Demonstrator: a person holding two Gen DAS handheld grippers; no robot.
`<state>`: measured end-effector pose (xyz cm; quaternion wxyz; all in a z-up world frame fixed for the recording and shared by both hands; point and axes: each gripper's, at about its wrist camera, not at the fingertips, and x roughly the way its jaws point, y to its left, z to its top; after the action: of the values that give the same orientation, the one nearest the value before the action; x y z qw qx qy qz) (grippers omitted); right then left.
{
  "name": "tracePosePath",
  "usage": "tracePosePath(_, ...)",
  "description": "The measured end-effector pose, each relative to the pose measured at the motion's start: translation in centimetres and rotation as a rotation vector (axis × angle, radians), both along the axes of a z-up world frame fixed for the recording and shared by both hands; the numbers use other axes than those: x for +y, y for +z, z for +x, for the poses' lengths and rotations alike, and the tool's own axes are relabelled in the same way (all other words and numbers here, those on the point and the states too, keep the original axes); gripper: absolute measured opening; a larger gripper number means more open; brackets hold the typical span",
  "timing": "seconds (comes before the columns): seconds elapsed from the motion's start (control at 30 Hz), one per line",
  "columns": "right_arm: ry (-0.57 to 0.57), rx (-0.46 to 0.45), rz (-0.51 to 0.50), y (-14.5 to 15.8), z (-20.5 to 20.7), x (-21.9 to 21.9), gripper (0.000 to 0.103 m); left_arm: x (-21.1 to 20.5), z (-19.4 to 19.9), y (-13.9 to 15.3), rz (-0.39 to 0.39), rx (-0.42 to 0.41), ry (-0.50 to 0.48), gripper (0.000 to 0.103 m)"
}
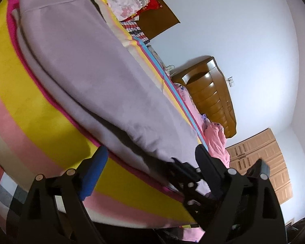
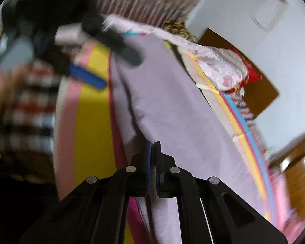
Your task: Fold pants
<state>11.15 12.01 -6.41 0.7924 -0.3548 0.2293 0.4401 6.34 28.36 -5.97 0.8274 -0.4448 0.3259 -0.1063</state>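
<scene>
- Gripping the pants (image 2: 172, 105) edge, my right claw (image 2: 153, 144) is clenched on cloth.
- My left claw (image 1: 150, 156) stands released over the bed (image 1: 20, 93).
- Next I need its grip too, I judge.

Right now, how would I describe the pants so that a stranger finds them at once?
Look at the bed with the striped blanket. The pants lie along it, one long flat piece. They are plain lilac, while everything around them is striped, floral or checked.
</scene>
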Motion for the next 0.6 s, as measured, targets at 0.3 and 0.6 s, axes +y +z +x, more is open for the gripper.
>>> tracePosePath(0.3,-0.026,0.029,0.064,0.8,0.8,-0.5,0.002,1.5,2.9,-1.2,-0.083,0.015,0.062,0.065)
tracePosePath(0.6,-0.006,0.036,0.018,-0.1,-0.1,-0.1,0.002,2.5,2.4,-2.6,-0.149,0.027,0.124,0.004)
